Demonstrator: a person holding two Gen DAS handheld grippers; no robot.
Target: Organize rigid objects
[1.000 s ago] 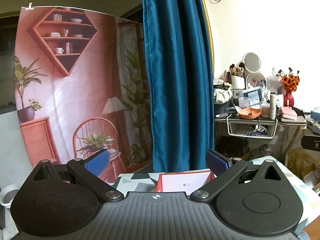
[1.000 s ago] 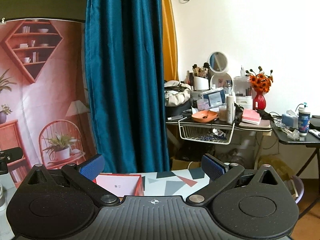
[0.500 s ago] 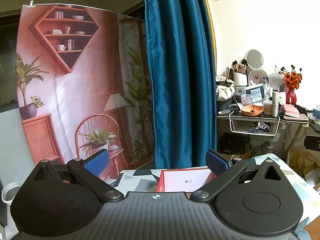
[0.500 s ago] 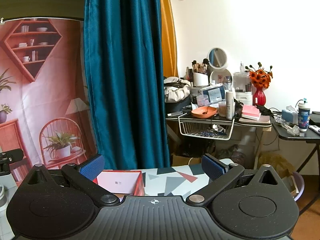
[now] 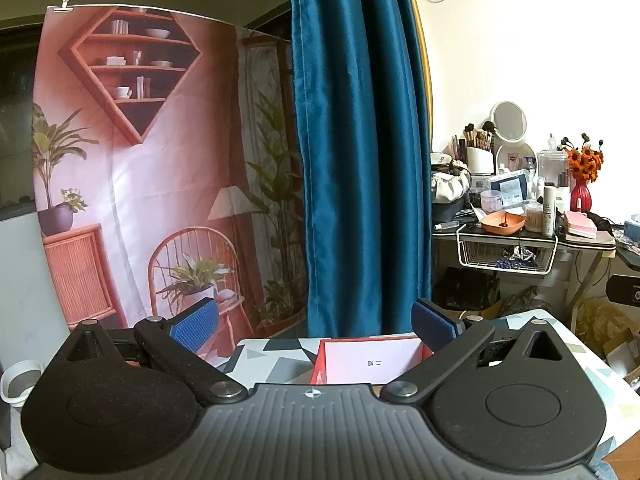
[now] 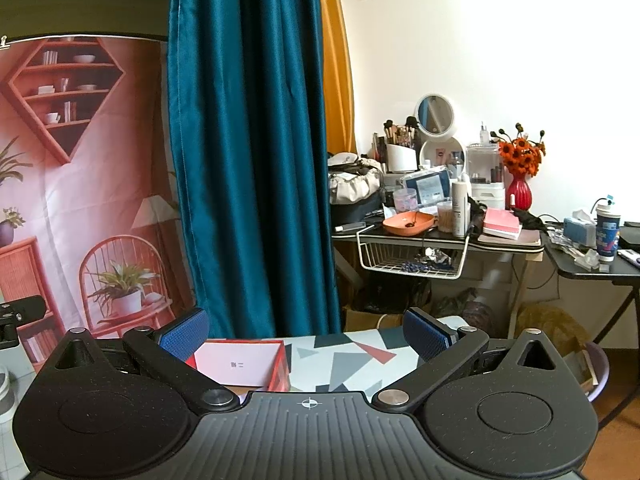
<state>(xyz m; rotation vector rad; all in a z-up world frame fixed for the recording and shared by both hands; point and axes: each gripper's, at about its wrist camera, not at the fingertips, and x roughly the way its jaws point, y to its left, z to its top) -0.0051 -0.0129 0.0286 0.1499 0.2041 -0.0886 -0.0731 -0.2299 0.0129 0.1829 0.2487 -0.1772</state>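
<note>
A red box with a pale pink inner wall stands on a table with a geometric-patterned cloth. In the left wrist view it lies just below and between the blue pads of my left gripper, which is open and holds nothing. In the right wrist view the same red box sits low at the left, behind the left pad of my right gripper, also open and empty. The patterned cloth shows beyond it. What is inside the box is hidden.
A teal curtain hangs straight ahead, beside a printed pink backdrop. At the right stands a cluttered dressing table with an orange dish, a red vase of flowers and a wire basket. A black side table is further right.
Both cameras have tilted slightly downward, so the room has risen in view and a little more of the table and red box shows. Both grippers stay open.
</note>
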